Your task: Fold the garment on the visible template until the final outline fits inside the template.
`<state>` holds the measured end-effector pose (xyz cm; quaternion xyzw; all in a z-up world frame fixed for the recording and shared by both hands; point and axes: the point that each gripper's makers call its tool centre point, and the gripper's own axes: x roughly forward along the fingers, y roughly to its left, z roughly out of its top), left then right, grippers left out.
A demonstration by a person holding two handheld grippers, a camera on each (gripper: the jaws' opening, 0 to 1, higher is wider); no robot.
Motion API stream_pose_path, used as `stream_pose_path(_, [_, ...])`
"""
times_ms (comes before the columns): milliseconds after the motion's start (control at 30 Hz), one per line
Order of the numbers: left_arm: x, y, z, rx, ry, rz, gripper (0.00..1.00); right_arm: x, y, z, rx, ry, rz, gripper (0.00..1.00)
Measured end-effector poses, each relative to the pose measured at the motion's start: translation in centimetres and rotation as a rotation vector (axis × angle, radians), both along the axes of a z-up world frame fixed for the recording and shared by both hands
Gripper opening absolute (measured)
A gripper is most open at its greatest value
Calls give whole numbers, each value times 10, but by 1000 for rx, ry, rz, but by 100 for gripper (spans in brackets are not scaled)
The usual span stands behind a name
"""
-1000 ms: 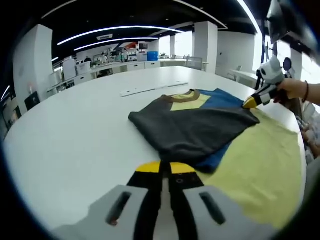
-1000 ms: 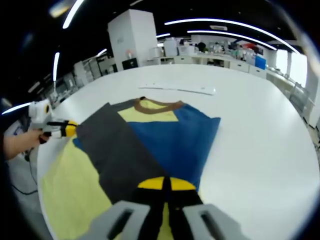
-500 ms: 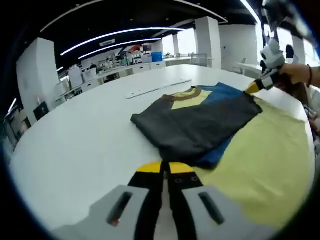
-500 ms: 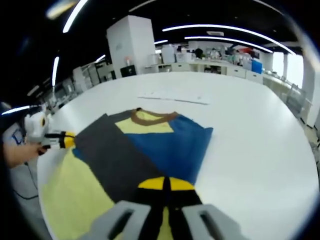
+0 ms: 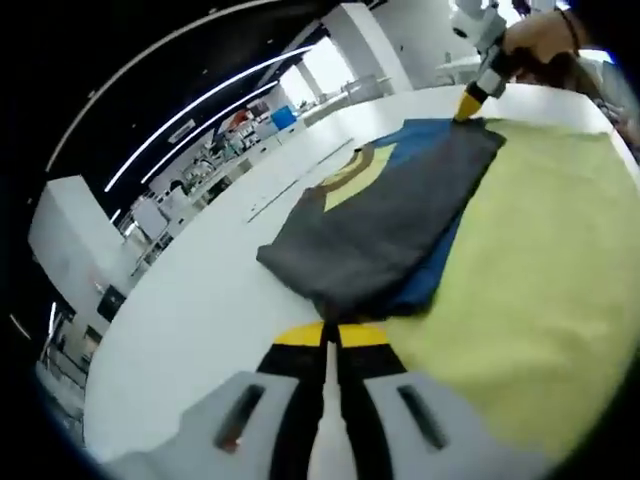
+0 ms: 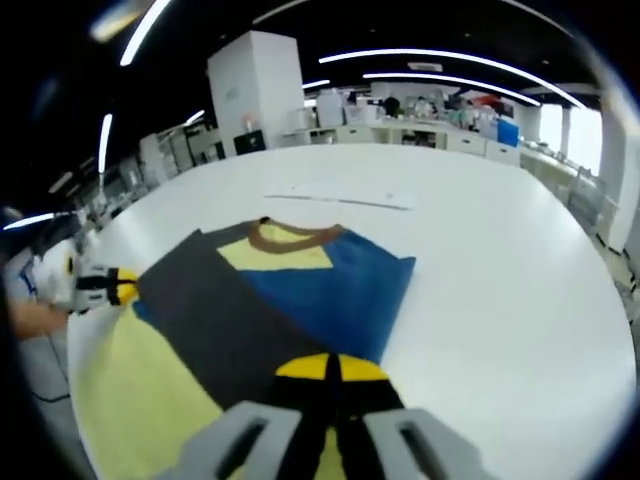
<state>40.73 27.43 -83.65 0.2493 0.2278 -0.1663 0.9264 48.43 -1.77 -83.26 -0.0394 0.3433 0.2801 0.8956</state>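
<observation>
The garment point(image 5: 390, 215) lies folded on the white counter point(image 5: 190, 310), partly over the yellow template point(image 5: 530, 270), just ahead of the left gripper point(image 5: 325, 335), whose yellow-tipped fingers point(image 5: 298, 336) are pressed together on nothing. In the right gripper view the garment point(image 6: 260, 290) shows a grey panel, blue panel and brown collar just beyond the right gripper point(image 6: 328, 368), its fingers point(image 6: 352, 368) likewise together. There the left gripper point(image 6: 105, 287) sits at the garment's far left edge.

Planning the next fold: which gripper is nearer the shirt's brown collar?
Hard to call, likely left. The left gripper sits at the shirt's side edge; the right gripper is over the hem, opposite the collar.
</observation>
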Motion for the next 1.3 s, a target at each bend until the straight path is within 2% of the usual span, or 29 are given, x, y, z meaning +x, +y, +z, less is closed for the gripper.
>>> stream_pose_path(33, [0,0,1,-49,5,30,0,0,0,1,1,-5,-2,0])
stream_pose_path(100, [-1,0,3,-103,11,67,0,1,-1,2,2,-10,-7,0])
stream_pose_path(200, [-1,1,2,-104,5,77,0,3,-2,3,1,-18,-15,0])
stream_pose_path(433, [-1,2,2,-104,6,88,0,3,-4,-6,-7,8,-18,0])
stream_pose_path(533, [-2,3,2,-142,22,105,0,3,-3,-4,-9,0,-14,0])
stream_pose_path(600, [-3,2,2,-220,59,130,2,2,-4,-2,2,2,-20,0])
stream_pose_path(667, [-3,10,-2,-258,85,158,8,2,-3,0,23,4,-18,10])
stream_pose_path(700, [-2,13,0,-279,80,164,12,-2,2,4,37,4,-6,15])
stream_pose_path(767, [-3,12,3,-343,91,166,24,-4,4,8,31,-7,25,29])
stream_pose_path(833, [-4,17,6,-357,92,162,34,-8,5,13,36,-9,43,43])
stream_pose_path(933, [-10,9,17,-400,99,135,52,-21,10,21,74,13,96,60])
stream_pose_path(1000, [-17,3,22,-417,111,113,63,-30,11,24,86,23,128,68])
stream_pose_path(1067, [-26,-8,29,-432,133,73,70,-48,13,30,84,31,179,77])
stream_pose_path(1133, [-34,-18,38,-417,125,19,74,-58,15,31,80,40,225,84])
stream_pose_path(1200, [-36,-21,38,-418,127,-6,77,-70,15,33,70,42,254,89])
stream_pose_path(1300, [-52,-35,47,-408,145,-76,83,-89,13,33,48,51,306,97])
